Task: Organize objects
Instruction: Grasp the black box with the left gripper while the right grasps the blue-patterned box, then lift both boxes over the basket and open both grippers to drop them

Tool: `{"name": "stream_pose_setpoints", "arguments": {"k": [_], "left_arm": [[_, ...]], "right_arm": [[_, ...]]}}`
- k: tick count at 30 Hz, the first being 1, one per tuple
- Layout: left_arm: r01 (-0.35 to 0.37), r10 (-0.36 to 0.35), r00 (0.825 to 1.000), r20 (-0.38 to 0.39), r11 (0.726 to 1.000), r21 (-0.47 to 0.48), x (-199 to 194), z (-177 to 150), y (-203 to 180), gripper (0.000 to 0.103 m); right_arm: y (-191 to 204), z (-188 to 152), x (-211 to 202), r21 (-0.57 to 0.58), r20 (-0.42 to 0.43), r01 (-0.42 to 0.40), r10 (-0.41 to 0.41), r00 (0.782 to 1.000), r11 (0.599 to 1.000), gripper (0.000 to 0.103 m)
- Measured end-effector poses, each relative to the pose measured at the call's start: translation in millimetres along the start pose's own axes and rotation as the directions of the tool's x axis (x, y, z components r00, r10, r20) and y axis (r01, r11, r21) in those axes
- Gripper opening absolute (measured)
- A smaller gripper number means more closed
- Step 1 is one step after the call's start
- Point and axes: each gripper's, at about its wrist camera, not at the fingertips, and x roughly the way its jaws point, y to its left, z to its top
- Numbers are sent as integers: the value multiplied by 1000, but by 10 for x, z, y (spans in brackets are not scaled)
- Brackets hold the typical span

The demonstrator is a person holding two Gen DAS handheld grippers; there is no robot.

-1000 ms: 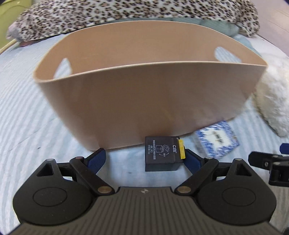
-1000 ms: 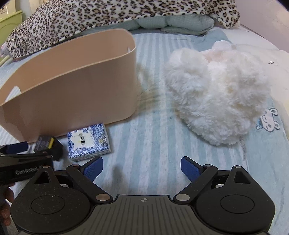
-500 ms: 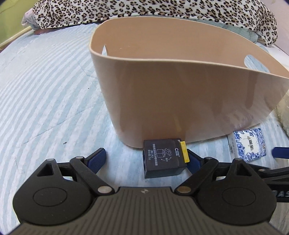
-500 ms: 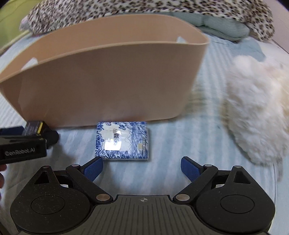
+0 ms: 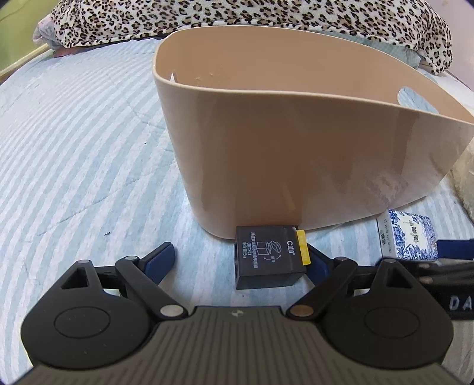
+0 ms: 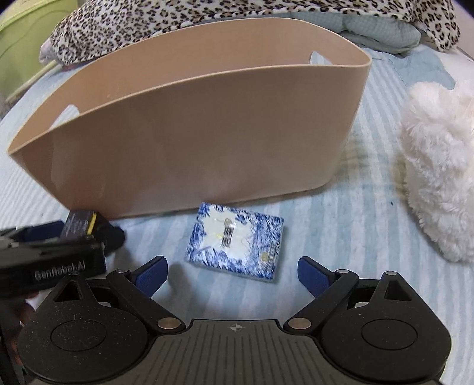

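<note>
A tan plastic basket (image 5: pixel 296 154) stands on the striped bed; it also shows in the right wrist view (image 6: pixel 192 142). A small black box with a yellow edge (image 5: pixel 269 257) lies against the basket's base, between my left gripper's open fingers (image 5: pixel 240 260), touching the right finger. The box shows at the left in the right wrist view (image 6: pixel 81 226). A blue-and-white patterned box (image 6: pixel 235 240) lies flat just ahead of my open, empty right gripper (image 6: pixel 232 271); it also shows at the right in the left wrist view (image 5: pixel 407 237).
A white fluffy plush (image 6: pixel 438 183) lies to the right of the basket. A leopard-print blanket (image 5: pixel 237 20) is piled behind the basket. The light blue striped sheet (image 5: pixel 74 148) stretches to the left. A green bin (image 6: pixel 20 44) stands at the far left.
My left gripper has swung left around the basket while the black box stays between its fingers. My right gripper has moved left and closer, bringing the blue-and-white box in front of its fingers.
</note>
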Motion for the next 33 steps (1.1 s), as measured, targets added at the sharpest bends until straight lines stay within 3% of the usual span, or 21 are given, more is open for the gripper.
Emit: {"name": "stream_pose_setpoints", "arguments": {"k": [2,4,5,6,7,9,18,26,33], "left_arm": [[0,0,1000,2,1000,-4,-14,-2,5,88],[7,-7,1000,5,1000,-7,-35,5,22,80],[18,-17,1000,6,1000,-9,-40,12,18,76],[25,-25,1000,8,1000,-7,-58,15,21,67],[28,-28,1000,13,1000,-1,-74,16,22,55],[31,-31,999,21,999,21,-107,12,47,47],[46,-48,998,40,998,39,-451,-131,60,46],[51,-67,985,162,994,99,-1008,26,-18,46],[60,-86,962,260,993,105,-1437,256,2,46]], "right_arm": [[26,0,28,11,12,7,-7,1000,1000,94],[47,-5,46,16,27,12,-12,1000,1000,86],[56,-7,41,15,37,15,-16,999,1000,77],[65,-14,28,15,52,19,-19,998,1000,63],[71,-23,19,17,59,20,-21,998,1000,62],[28,6,-1,23,61,13,-15,998,1000,62],[36,-153,-319,13,85,-2,1,996,1000,62],[71,-233,-885,19,182,-35,32,983,999,62],[-17,-167,-1354,40,296,-64,49,954,997,62]]}}
